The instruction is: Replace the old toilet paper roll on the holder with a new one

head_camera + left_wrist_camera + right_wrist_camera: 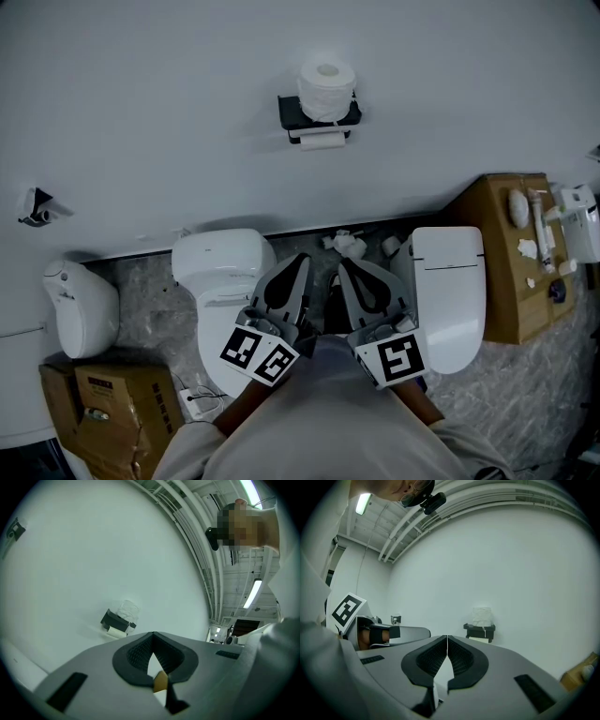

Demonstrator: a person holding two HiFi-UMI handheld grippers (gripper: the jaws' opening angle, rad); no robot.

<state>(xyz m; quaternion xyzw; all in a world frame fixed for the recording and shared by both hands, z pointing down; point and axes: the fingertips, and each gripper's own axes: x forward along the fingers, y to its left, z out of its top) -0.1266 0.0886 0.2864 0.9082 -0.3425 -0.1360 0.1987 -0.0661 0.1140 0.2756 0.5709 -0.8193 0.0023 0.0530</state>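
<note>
**Full roll on the wall holder; both grippers closed, empty**

A plump white toilet paper roll stands upright on top of the black holder, which is fixed to the plain white wall. A thin, nearly spent roll hangs beneath it. That makes two rolls and one holder. Well below them, the left gripper and right gripper have their jaws pressed together on nothing. Three white toilet fixtures and two cardboard boxes stand on the mottled grey floor.

I count two grippers, my left gripper and right gripper; one holder; a full roll and a thin roll; two toilets; two cardboard boxes.
</note>
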